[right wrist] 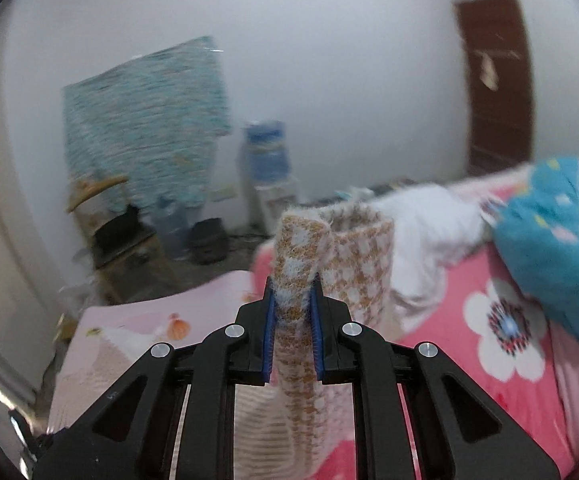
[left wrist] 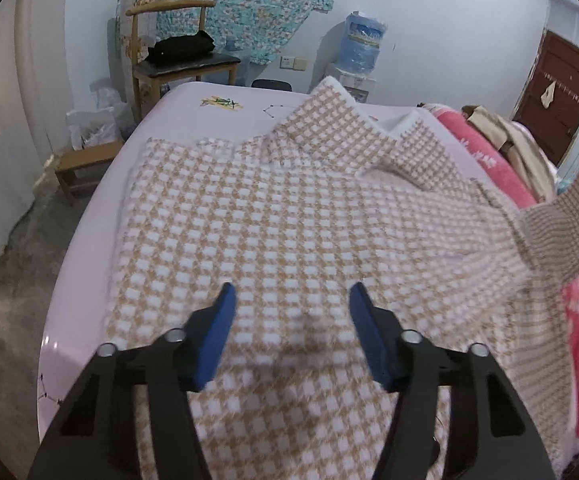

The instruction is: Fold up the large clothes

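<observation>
A tan-and-white checked knit garment (left wrist: 249, 208) lies spread on the pink bed in the left wrist view, collar toward the far end. My left gripper (left wrist: 292, 292) hovers over its near part, blue pads apart, with cloth below but not pinched. One sleeve (left wrist: 561, 232) is lifted off the bed at the right edge. In the blurred right wrist view my right gripper (right wrist: 293, 280) is shut on a folded strip of the same garment (right wrist: 353, 264), which stands up between the pads and hangs down beneath them.
The pink sheet (left wrist: 193, 104) shows bare at the bed's far end. A pink floral quilt (left wrist: 485, 156) and piled clothes line the right side, with a blue blanket (right wrist: 557, 232). Beyond stand a wooden chair (left wrist: 177, 64), a low stool (left wrist: 85, 160) and a water dispenser (left wrist: 359, 44).
</observation>
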Demonstrator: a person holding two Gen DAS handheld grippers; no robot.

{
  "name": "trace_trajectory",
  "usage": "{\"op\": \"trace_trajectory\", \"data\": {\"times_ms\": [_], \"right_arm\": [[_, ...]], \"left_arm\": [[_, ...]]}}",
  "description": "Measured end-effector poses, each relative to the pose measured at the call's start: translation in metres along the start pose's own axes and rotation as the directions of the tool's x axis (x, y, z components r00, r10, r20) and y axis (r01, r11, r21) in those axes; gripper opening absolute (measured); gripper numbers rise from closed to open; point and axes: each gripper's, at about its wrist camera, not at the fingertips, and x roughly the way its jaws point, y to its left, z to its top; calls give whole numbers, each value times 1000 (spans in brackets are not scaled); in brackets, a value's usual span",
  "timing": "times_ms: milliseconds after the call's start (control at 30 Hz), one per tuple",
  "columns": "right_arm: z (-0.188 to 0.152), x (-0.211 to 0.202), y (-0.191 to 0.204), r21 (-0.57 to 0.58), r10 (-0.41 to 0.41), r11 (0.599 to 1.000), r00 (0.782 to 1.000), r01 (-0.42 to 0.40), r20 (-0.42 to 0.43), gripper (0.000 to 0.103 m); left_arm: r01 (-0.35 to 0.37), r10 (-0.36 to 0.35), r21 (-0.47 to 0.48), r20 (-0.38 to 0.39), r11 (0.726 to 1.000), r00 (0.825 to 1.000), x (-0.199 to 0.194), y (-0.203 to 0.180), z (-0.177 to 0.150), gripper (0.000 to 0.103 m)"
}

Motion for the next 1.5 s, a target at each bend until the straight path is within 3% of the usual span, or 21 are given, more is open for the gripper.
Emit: {"op": "trace_trajectory", "data": {"times_ms": [233, 333, 433, 500, 567, 600, 633, 733, 767, 833, 967, 1033, 1167, 1200, 1267, 1300, 1367, 1500], "right_arm": [[1, -11, 114, -134, 182, 974, 983, -180, 4, 13], [-13, -5, 170, -186, 292, 938, 956, -292, -27, 13], [-37, 11, 222, -210, 394, 890, 914, -405, -92, 15], [-64, 37, 259, -203, 478, 831, 851, -519, -219, 25], [-92, 65, 285, -147, 518, 793, 781, -591, -348, 69], [-108, 80, 295, -112, 536, 772, 736, -625, -414, 72], [-122, 94, 299, -85, 536, 766, 706, -637, -462, 71], [-138, 121, 282, -16, 532, 778, 672, -629, -515, 72], [-138, 128, 269, 2, 527, 788, 674, -615, -518, 72], [-137, 137, 236, 24, 500, 822, 701, -569, -508, 72], [-132, 147, 160, -11, 347, 919, 819, -395, -458, 75], [-132, 157, 114, 4, 261, 957, 857, -289, -445, 75], [-145, 173, 47, 94, 197, 980, 870, -173, -452, 75], [-152, 171, 37, 111, 191, 981, 870, -158, -455, 75], [-160, 178, 19, 124, 178, 983, 869, -135, -462, 75], [-166, 172, 13, 123, 173, 984, 869, -130, -463, 75], [-169, 173, 14, 112, 165, 986, 868, -127, -469, 75], [-175, 176, 12, 74, 158, 987, 865, -140, -476, 75]], "left_arm": [[61, -61, -5, 0, 998, 998, -29, 19, -12, 27], [85, -85, -3, 4, 996, 996, -44, 26, -19, 24], [93, -93, -2, 7, 996, 996, -56, 33, -24, 24], [101, -101, -12, 5, 995, 995, -63, 38, -28, 24], [124, -124, -25, -3, 992, 992, -67, 44, -31, 24], [138, -138, -31, -6, 990, 990, -68, 46, -33, 24], [145, -146, -33, -8, 989, 989, -69, 47, -34, 24], [178, -178, -33, -10, 983, 984, -69, 51, -36, 24], [189, -190, -32, -6, 981, 982, -69, 51, -35, 24], [214, -214, -29, 6, 976, 977, -67, 51, -29, 24], [233, -232, -32, 20, 972, 972, -51, 48, -1, 39], [235, -235, -61, -7, 970, 972, -27, 50, 20, 43], [132, -139, -82, -97, 988, 985, 31, 55, 55, 43], [113, -122, -81, -117, 990, 986, 41, 57, 58, 31], [94, -101, -52, -136, 994, 986, 54, 56, 62, 19], [101, -106, -43, -130, 994, 986, 54, 56, 63, 12], [106, -110, -39, -104, 994, 988, 47, 56, 65, 10], [103, -103, -3, 47, 995, 994, -1, 52, 65, 9]]}}
